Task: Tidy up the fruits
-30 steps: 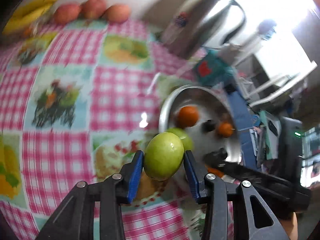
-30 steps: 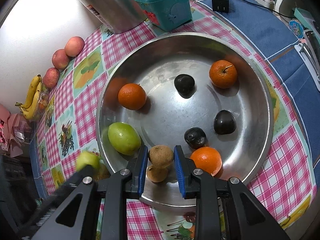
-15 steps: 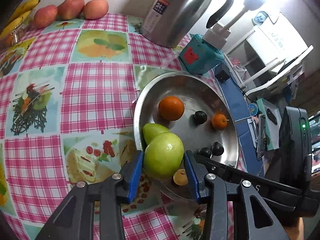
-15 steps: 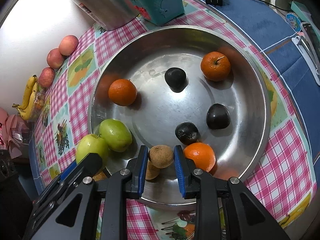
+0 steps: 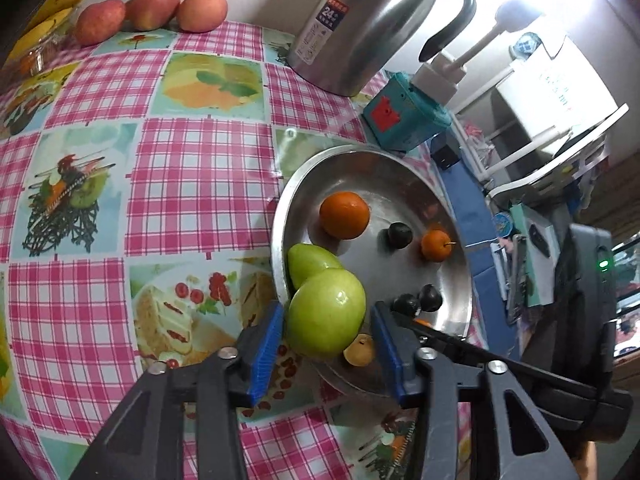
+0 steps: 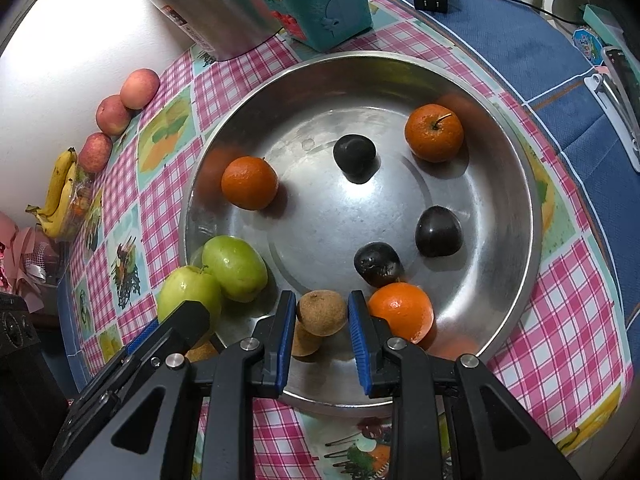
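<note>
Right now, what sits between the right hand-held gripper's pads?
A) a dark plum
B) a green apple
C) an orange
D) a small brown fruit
D: the right hand-held gripper has its blue pads closed on a small brown fruit over the metal bowl's near rim.

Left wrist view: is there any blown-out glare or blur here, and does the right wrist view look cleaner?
Left wrist view: upper right corner is washed out by bright light behind the steel jug, and straight lines bow from fisheye distortion; the green apple stays sharp. Right wrist view: evenly lit, soft reflections in the steel bowl, fruit casting short shadows, dark vignette at the corners.
</note>
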`<state>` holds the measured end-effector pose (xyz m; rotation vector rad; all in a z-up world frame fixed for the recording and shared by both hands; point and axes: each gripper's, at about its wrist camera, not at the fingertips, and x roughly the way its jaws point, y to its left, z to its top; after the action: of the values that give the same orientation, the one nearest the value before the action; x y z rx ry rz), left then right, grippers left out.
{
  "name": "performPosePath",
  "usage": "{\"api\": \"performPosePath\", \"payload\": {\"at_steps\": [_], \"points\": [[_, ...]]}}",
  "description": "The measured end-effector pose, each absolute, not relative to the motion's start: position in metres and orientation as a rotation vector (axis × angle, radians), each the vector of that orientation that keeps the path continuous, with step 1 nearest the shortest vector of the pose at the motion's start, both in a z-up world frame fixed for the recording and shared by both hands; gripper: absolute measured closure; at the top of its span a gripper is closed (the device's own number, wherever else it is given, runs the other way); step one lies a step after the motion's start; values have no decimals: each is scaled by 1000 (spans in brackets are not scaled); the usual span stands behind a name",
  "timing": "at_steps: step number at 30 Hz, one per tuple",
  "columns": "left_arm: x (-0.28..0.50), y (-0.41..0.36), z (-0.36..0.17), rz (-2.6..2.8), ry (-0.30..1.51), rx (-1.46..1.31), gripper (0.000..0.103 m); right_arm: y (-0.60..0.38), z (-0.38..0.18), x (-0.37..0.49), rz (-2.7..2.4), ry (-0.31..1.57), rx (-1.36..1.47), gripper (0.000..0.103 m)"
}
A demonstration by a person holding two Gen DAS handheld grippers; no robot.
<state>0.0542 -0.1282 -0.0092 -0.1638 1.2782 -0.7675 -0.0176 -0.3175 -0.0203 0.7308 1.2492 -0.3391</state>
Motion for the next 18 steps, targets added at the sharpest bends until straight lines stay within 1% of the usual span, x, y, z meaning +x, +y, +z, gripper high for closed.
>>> {"api": "performPosePath", "payload": {"at_steps": [2,4,5,6,8,10,11,12,13,14,17,18], "points": [[52,-125,-5,-771,1270,-173,47,-316,-20,-18,-337,1252,730,73],[50,-119,0,-763,1260,-181,47,-313,-19,-19,-333,1253,726,66],[49,-115,4,-748,1251,-188,46,-311,-18,-19,-328,1250,722,65],[48,-109,7,-725,1239,-190,43,-311,-18,-21,-325,1248,719,65],[46,-97,15,-649,1202,-150,34,-308,-13,-24,-329,1242,705,66],[43,-88,20,-567,1161,-80,17,-306,-10,-28,-352,1243,669,64],[40,-83,22,-513,1140,-37,12,-306,-9,-30,-351,1241,667,63],[37,-78,24,-462,1123,5,1,-306,-8,-32,-346,1236,668,63],[35,-73,25,-422,1109,39,0,-304,-6,-35,-338,1229,674,58],[32,-68,26,-390,1094,73,0,-302,-5,-38,-332,1224,674,50],[24,-56,28,-340,1082,132,0,-293,1,-45,-330,1226,621,37],[22,-54,29,-331,1091,153,0,-289,3,-47,-329,1228,598,35]]}}
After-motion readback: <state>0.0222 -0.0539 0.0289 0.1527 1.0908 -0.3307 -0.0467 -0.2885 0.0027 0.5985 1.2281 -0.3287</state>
